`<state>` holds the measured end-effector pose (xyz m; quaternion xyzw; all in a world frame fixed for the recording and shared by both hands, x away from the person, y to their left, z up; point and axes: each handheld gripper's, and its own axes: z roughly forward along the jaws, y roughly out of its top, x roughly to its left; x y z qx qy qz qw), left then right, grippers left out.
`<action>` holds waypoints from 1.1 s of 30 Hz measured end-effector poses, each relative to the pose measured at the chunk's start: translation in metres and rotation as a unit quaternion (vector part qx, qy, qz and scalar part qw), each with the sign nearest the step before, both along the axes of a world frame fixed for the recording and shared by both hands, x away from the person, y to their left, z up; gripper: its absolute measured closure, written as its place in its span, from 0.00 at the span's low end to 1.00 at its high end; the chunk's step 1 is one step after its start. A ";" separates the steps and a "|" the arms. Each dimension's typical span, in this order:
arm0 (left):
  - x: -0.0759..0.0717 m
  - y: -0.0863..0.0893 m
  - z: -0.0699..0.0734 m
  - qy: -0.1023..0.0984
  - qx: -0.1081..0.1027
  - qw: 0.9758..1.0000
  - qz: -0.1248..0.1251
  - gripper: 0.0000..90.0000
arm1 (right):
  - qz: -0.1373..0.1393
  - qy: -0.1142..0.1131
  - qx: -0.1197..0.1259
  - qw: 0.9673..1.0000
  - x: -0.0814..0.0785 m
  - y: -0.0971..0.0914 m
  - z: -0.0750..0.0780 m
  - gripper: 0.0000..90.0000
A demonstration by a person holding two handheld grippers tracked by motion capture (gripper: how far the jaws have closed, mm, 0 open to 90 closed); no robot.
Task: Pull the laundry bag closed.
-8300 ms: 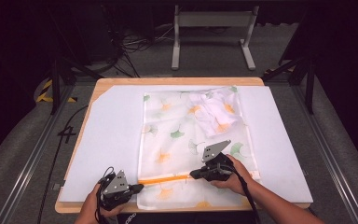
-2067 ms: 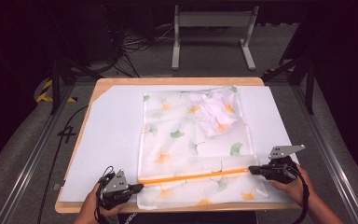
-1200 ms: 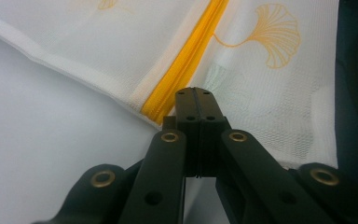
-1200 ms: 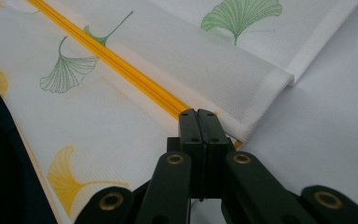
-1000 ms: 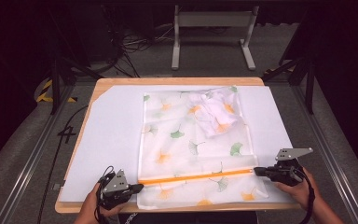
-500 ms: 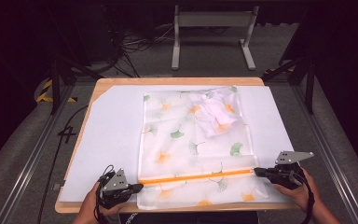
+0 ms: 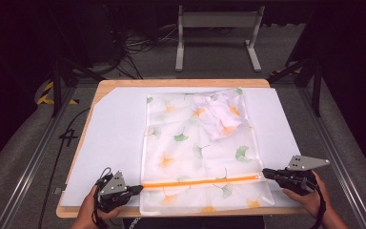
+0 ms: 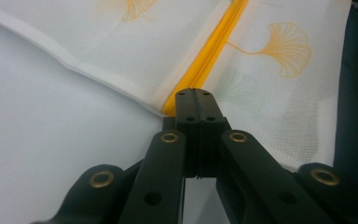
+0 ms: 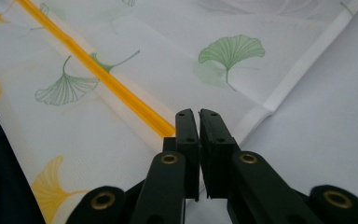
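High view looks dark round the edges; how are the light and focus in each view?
High view: the white mat is brightly lit, the floor around it dim. Left gripper view: the jaws are sharp, the orange zipper softens farther off. Right gripper view: the green leaf print is crisp, with no glare.

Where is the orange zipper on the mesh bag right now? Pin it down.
In the high view, the orange zipper runs across the near end of the mesh bag, between the left gripper and the right gripper.
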<state>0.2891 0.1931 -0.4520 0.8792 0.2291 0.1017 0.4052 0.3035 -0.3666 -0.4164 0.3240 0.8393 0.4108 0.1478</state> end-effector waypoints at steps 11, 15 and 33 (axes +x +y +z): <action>0.001 0.011 0.005 -0.021 -0.002 1.000 0.024 0.97 | -0.021 -0.027 -0.007 0.999 0.000 -0.006 0.004 0.89; 0.002 0.017 0.007 -0.030 -0.002 0.999 0.033 0.94 | -0.027 -0.038 -0.015 0.999 -0.001 -0.007 0.005 0.85; 0.013 0.039 0.011 -0.066 -0.004 0.993 0.097 0.64 | -0.082 -0.080 -0.050 0.992 0.000 -0.015 0.002 0.45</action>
